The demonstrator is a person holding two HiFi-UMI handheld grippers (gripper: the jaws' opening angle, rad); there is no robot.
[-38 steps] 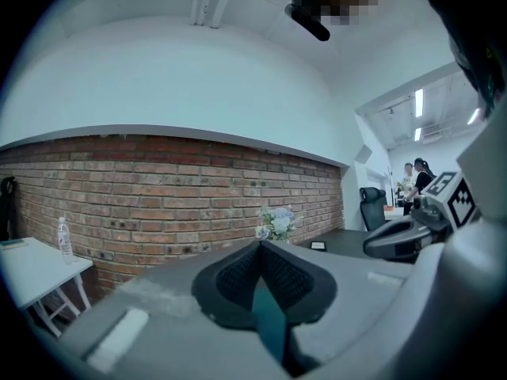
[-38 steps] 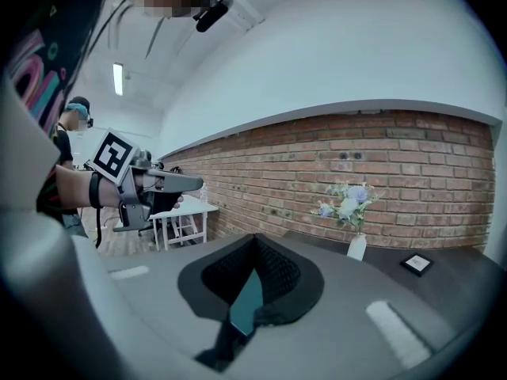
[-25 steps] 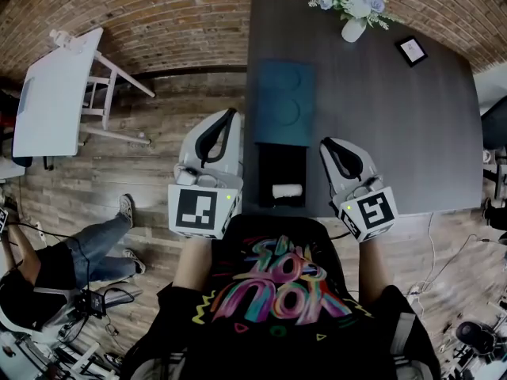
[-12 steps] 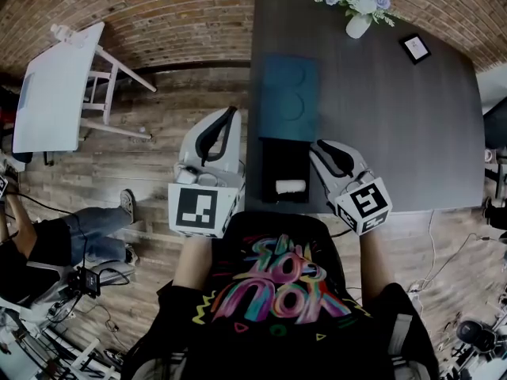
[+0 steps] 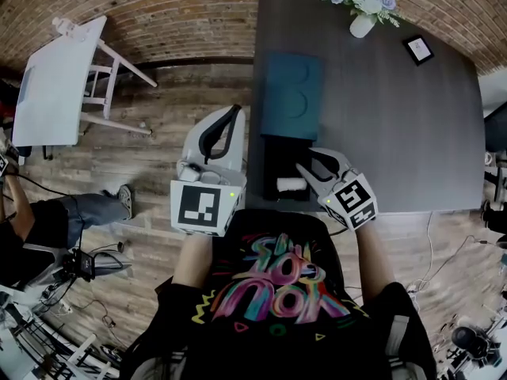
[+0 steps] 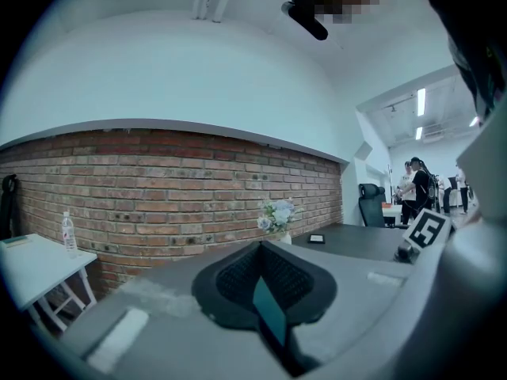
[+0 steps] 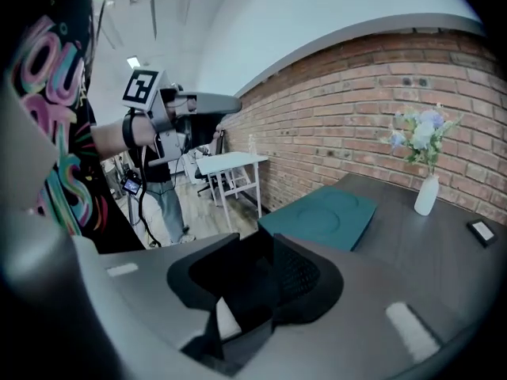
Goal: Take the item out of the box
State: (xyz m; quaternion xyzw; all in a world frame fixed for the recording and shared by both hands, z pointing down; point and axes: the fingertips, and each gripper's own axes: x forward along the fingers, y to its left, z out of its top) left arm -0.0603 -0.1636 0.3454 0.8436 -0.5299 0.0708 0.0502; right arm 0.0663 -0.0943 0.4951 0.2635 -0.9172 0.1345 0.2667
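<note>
A black open box (image 5: 269,145) sits at the near edge of the dark table (image 5: 396,125). A white rolled item (image 5: 290,184) lies inside it. The box's teal lid (image 5: 291,95) lies flat just beyond. My right gripper (image 5: 305,169) hangs over the box's right side, tips pointing left just above the item. Its jaws are opening with nothing gripped. In the right gripper view the white item (image 7: 228,319) shows below the gap of the right gripper (image 7: 265,248). My left gripper (image 5: 231,113) is shut and empty, off the table's left edge over the floor.
A vase of flowers (image 5: 360,6) and a small framed picture (image 5: 417,49) stand at the table's far end. A white folding table (image 5: 51,85) stands on the wood floor to the left. A seated person (image 5: 47,236) is at the lower left.
My right gripper has swung left from the table's near right onto the box, and its jaws have spread. The left gripper has stayed where it was.
</note>
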